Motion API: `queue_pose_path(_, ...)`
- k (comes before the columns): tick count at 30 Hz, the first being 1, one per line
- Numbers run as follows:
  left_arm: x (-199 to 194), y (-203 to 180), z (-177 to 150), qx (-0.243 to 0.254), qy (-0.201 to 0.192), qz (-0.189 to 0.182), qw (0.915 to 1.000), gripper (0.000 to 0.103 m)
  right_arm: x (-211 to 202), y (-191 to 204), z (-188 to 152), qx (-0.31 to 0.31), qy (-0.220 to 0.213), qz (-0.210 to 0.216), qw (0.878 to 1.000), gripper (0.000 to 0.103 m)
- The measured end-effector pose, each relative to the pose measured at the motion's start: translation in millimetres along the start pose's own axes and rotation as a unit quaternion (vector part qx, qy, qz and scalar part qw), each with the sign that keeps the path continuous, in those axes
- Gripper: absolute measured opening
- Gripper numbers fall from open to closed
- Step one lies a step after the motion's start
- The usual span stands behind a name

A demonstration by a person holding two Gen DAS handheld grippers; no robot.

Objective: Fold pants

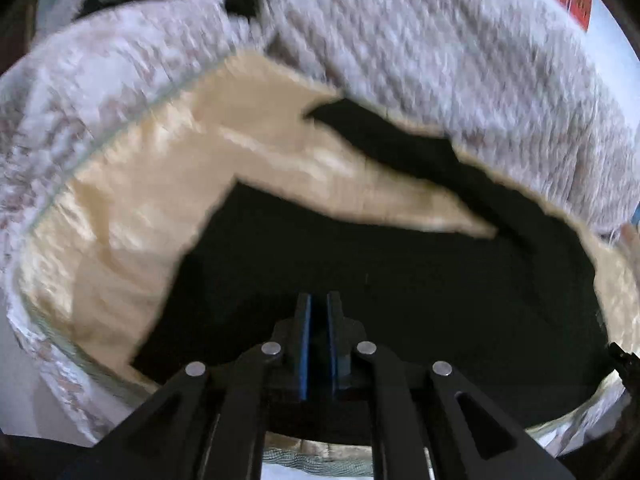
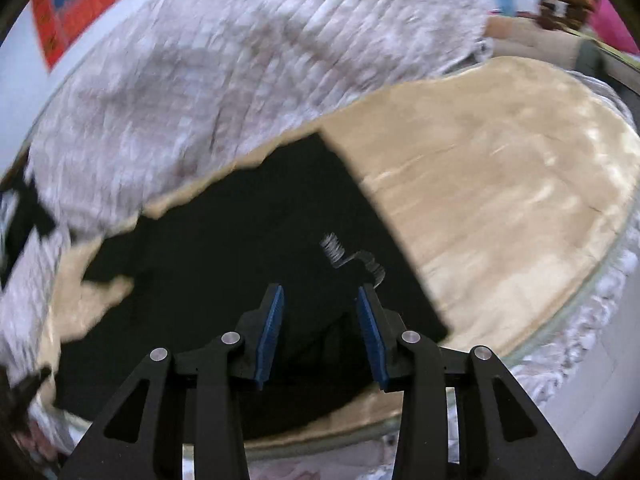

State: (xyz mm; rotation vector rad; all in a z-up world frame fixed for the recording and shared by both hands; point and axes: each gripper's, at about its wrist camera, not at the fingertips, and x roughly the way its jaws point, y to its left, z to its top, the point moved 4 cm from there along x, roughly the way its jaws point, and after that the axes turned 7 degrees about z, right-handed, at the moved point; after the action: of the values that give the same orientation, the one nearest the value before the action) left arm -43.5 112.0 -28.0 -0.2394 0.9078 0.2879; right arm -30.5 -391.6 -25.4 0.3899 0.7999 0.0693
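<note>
Black pants (image 2: 224, 248) spread flat on a beige sheet (image 2: 500, 200), left gripper (image 1: 319, 304) held over them with fingers pressed together, right gripper (image 2: 320, 300) held with fingers spread, nothing pinched, grey blanket (image 2: 220, 80) bunched beyond.

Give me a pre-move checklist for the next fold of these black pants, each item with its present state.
1. Left hand-held gripper free of fabric: cannot tell; jaws nearly shut, dark between the pads.
2. Right hand-held gripper released: ok; jaws stand apart over the black pants.
3. Pants lie on the tan sheet: ok.
4. Pants flat: cannot tell; picture blurred, a tan flap crosses the cloth.
5. White drawstring clear of the right pads: ok, just beyond them.
6. Quilted blanket off the pants: cannot tell.
</note>
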Motion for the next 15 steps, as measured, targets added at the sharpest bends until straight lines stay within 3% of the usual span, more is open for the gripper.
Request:
queue_pose_path(2,6.2,-0.3,-5.2,0.011,0.009,0.01,0.9999,0.009,17.3,-17.3,-11.8,0.028,0.04,-0.022,0.999,0.037)
queue_pose_path(5,-1.4,-1.6,-2.6,0.014,-0.001,0.017,0.9998,0.013,4.8,-26.4,-6.0,0.059,0.012,-0.012,0.998,0.037)
queue_pose_path(9,-5.9,-19.6,4.1,0.03,-0.004,0.0,0.9996,0.024,-8.4,-1.6,12.7,0.005,-0.019,-0.009,1.0,0.037)
queue_pose_path(15,3.2,-71.2,29.7,0.098,-0.008,-0.037,0.9945,0.036,31.5,59.5,37.9,-0.083,0.044,0.047,0.994,0.037)
